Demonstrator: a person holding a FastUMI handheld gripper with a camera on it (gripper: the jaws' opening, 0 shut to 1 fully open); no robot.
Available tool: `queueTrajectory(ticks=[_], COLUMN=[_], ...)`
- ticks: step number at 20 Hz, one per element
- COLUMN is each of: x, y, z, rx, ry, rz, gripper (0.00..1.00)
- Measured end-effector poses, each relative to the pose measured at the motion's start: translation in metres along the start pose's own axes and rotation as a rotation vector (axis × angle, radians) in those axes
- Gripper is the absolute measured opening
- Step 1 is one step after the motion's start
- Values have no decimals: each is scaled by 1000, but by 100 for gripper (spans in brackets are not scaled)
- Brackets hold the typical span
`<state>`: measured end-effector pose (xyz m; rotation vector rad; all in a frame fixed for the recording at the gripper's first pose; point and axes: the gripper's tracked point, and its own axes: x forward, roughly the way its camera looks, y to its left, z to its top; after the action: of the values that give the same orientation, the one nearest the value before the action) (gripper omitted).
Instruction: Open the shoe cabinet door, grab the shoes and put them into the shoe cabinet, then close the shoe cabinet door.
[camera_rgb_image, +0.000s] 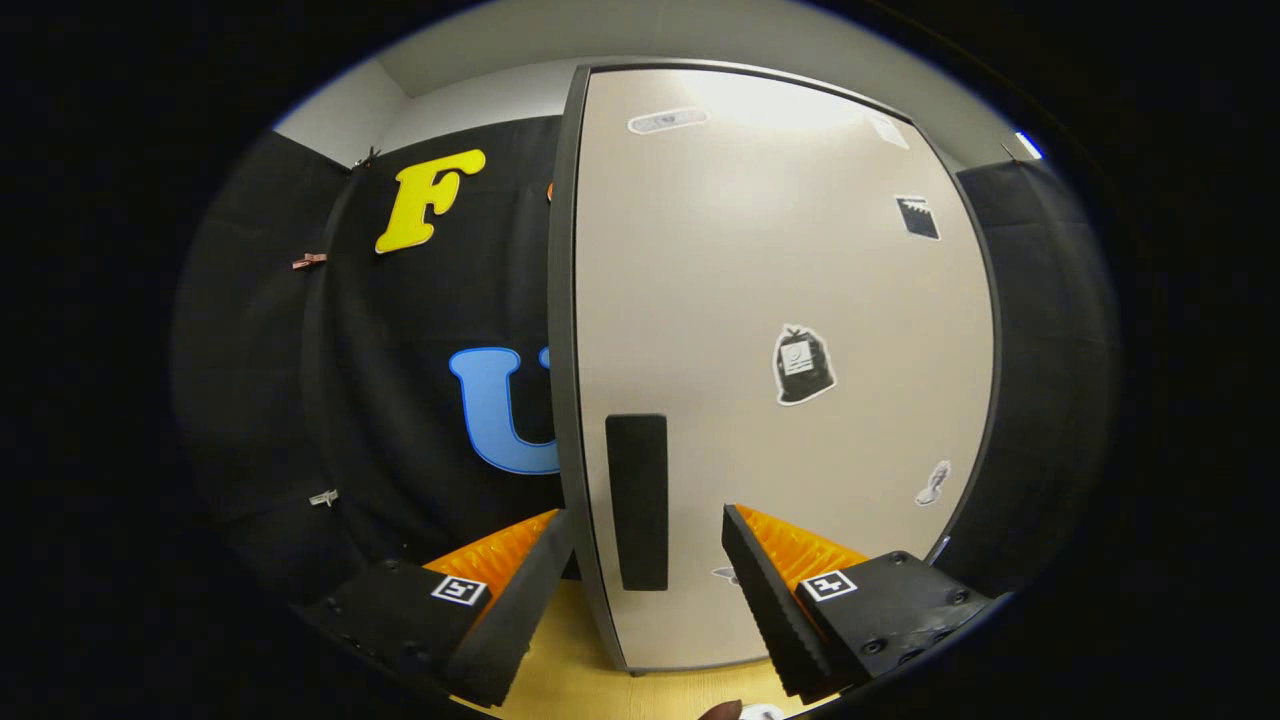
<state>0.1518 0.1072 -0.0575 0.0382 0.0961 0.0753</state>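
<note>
Early stage: shoe cabinet door shut ahead of gripper; jaws spread, grasping nothing, dark handle framed btwn tips. Opening, shoe loading, closing all pending.

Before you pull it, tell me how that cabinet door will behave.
The door looks like a flat rigid panel, so it should swing rather than flex. The dark handle, between the open gripper fingers, sits near one edge, so it likely hinges opposite. Its smooth face looks slippery.
</note>
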Motion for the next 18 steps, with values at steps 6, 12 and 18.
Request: queueTrajectory(ticks=[6,12,18], x=[35,34,18], y=[1,-4,-4], z=[-14,-16,-13], rx=[54,-27,-2], ry=[25,20,2], rz=[-13,-39,-11], gripper=[46,23,14])
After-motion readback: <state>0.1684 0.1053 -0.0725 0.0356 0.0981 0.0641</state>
